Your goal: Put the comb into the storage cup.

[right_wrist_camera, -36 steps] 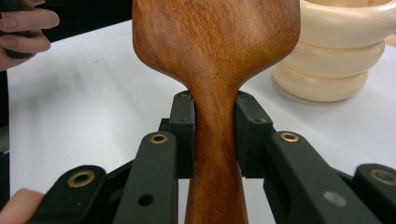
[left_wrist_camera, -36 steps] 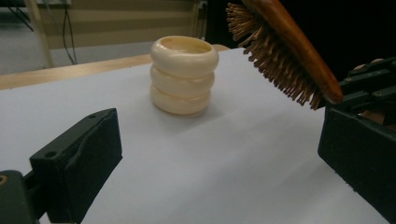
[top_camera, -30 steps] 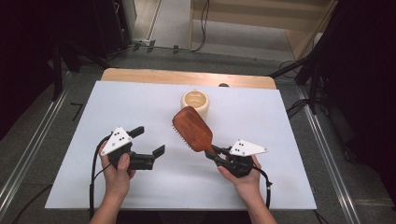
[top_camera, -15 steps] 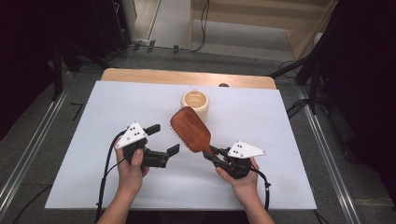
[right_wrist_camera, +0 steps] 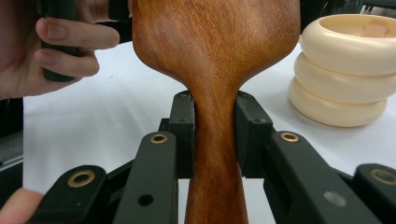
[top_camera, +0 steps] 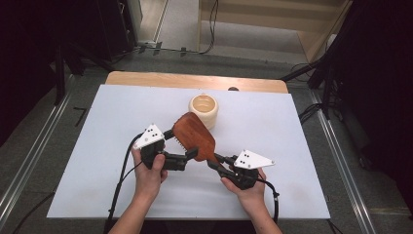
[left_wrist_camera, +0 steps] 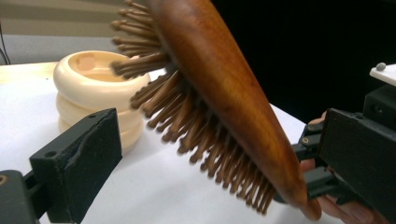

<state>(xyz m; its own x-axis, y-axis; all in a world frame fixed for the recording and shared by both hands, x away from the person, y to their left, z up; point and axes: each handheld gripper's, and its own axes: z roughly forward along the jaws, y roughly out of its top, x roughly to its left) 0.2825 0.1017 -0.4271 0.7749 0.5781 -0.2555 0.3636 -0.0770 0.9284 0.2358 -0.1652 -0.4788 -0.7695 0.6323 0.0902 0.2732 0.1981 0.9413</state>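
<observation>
Your right hand [top_camera: 249,187] comes in from the bottom edge with the forearm angled up and slightly left, and its gripper [top_camera: 217,163] points up-left toward the middle of the white table [top_camera: 292,146]. In the right gripper view its jaws are clamped on the narrow neck of the wooden brush [right_wrist_camera: 215,60], one pad pressed on each side of the handle. The brush [top_camera: 195,136] is lifted off the table, tilted, its smooth back facing up and to the right and its bristles [left_wrist_camera: 196,126] facing down and to the left. Your left hand [top_camera: 148,168] reaches in from the lower left, wrapped around its gripper [top_camera: 182,146], which points right toward the brush head. In the left gripper view its jaws stand wide apart, one pad low on the left, the other at the right edge, with the bristled head between them and touching neither. A cream ribbed cup [top_camera: 203,110] stands upright on the table just beyond the brush head, near the far edge.
</observation>
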